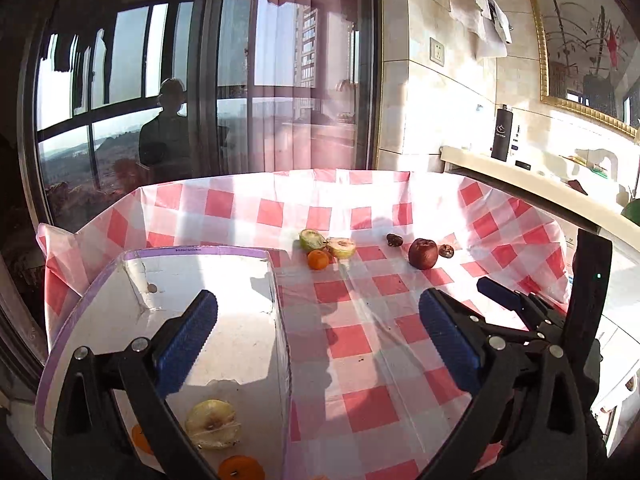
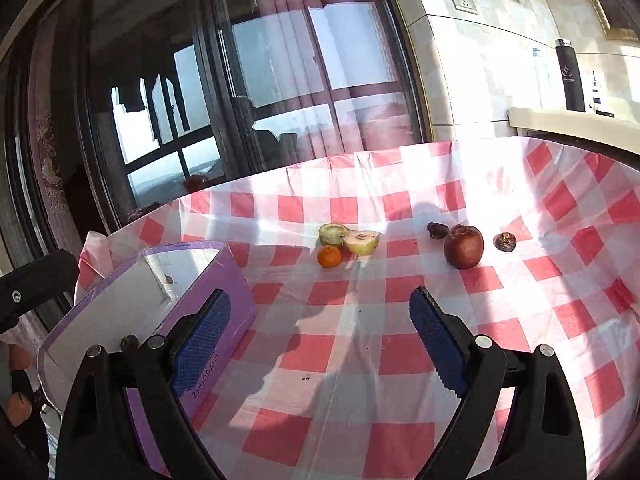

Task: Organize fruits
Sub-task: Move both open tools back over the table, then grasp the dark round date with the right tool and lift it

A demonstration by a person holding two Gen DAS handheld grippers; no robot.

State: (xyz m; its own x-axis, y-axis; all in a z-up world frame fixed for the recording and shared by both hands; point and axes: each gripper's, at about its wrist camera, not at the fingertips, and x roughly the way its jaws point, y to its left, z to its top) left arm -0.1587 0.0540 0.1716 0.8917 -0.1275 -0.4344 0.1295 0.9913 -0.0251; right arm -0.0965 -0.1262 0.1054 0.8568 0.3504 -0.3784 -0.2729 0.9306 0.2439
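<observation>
Left wrist view: the left gripper point(image 1: 318, 344) hangs wide open and empty over the box point(image 1: 200, 320), where a pear half point(image 1: 212, 424) and oranges already sit, so its finger could clip the box wall. Right wrist view: the right gripper point(image 2: 320, 340) is spread open too, holding nothing, and the red apple point(image 2: 464, 246) looks round enough to roll away toward the dark dried fruit point(image 2: 505, 241) just beside it if it's pinched off-centre.

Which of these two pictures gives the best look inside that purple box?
The left wrist view. It looks down into the box, showing a pale fruit half and oranges on its white floor. The right wrist view shows mainly the box's purple side wall and only a strip of interior.
</observation>
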